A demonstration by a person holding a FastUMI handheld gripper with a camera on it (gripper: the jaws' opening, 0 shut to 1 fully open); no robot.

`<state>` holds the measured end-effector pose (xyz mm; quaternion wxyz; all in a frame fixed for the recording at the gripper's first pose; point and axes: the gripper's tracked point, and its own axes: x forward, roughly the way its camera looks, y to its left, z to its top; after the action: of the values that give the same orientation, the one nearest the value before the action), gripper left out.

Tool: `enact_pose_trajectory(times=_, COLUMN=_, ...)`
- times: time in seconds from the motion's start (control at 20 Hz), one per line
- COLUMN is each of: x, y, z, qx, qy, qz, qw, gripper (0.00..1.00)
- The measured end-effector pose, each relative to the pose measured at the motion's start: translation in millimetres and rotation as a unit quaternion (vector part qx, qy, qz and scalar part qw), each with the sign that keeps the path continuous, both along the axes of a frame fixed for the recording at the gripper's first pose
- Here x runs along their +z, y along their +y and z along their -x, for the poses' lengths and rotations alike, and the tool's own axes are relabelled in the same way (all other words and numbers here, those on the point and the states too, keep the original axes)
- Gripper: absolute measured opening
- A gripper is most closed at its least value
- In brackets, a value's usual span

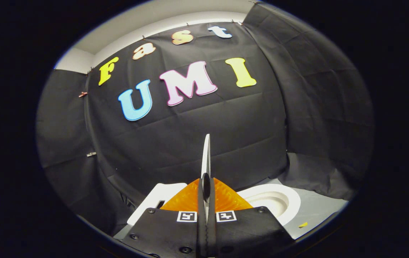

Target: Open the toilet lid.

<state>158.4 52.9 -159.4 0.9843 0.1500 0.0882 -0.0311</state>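
We hold the gripper (206,193) level and pointing forward, its fingers clenched on the toilet lid (206,157), edge-on and upright, toilet bowl (290,200) near right.

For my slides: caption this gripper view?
Fingers shut on the toilet lid, held edge-on upright above the open toilet bowl.

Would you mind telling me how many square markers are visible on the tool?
2: one marker left of the lid pinched in the tool, the other marker right of it. More may be hidden.
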Motion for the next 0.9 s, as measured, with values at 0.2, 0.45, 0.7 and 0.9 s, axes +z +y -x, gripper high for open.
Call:
enact_pose_trajectory(times=0.2, x=11, y=48, z=-2, qx=0.028, qy=-0.021, qz=0.036, qw=0.999, gripper=0.05)
enact_pose_trajectory(times=0.45, x=12, y=95, z=-3, qx=0.065, qy=-0.036, qz=0.055, qw=0.996, gripper=0.05)
enact_pose_trajectory(times=0.7, x=10, y=130, z=-6, qx=0.096, qy=-0.036, qz=0.063, qw=0.993, gripper=0.05)
enact_pose_trajectory(times=0.9, x=5, y=157, z=-5, qx=0.122, qy=-0.032, qz=0.076, qw=0.989, gripper=0.05)
